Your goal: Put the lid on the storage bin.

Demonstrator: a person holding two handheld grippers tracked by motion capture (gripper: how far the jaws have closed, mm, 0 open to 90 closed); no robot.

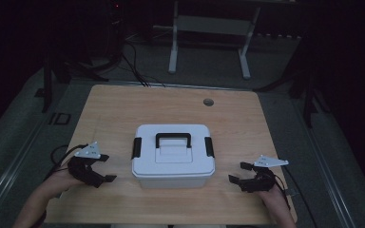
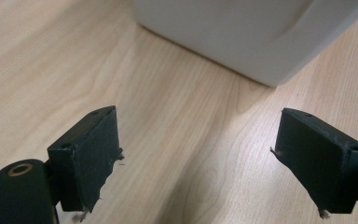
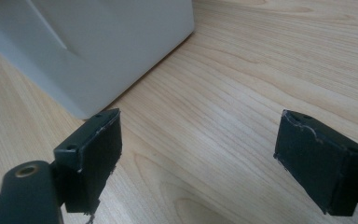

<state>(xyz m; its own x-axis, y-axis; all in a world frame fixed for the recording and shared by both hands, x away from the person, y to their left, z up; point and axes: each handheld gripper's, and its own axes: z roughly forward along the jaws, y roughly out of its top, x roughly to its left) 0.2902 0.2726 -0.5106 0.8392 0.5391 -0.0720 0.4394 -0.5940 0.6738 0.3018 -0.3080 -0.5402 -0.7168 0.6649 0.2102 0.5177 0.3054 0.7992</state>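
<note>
a white storage box [image 1: 173, 156] sits near the middle of the wooden table [image 1: 123, 102], a little toward the person's edge. its lid carries a black handle [image 1: 173, 138] lying flat on top and a black latch [image 1: 136, 147] at each short end, both latches down against the sides.

the left gripper [image 1: 105, 167] rests low over the table just beside the box's left end, apart from it, its jaws spread wide with nothing between them. in the left gripper view the left gripper [image 2: 196, 158] looks past its two black jaws at bare wood, with the box's lower corner [image 2: 242, 37] ahead and not touched.

the right gripper [image 1: 239, 172] sits just beside the box's right end, also clear of it, jaws spread and empty. in the right gripper view the right gripper [image 3: 198, 154] has one jaw close to the box's near corner [image 3: 98, 51], but a strip of table shows between them.

a round grommet [image 1: 208, 102] lies in the tabletop far behind the box.
</note>
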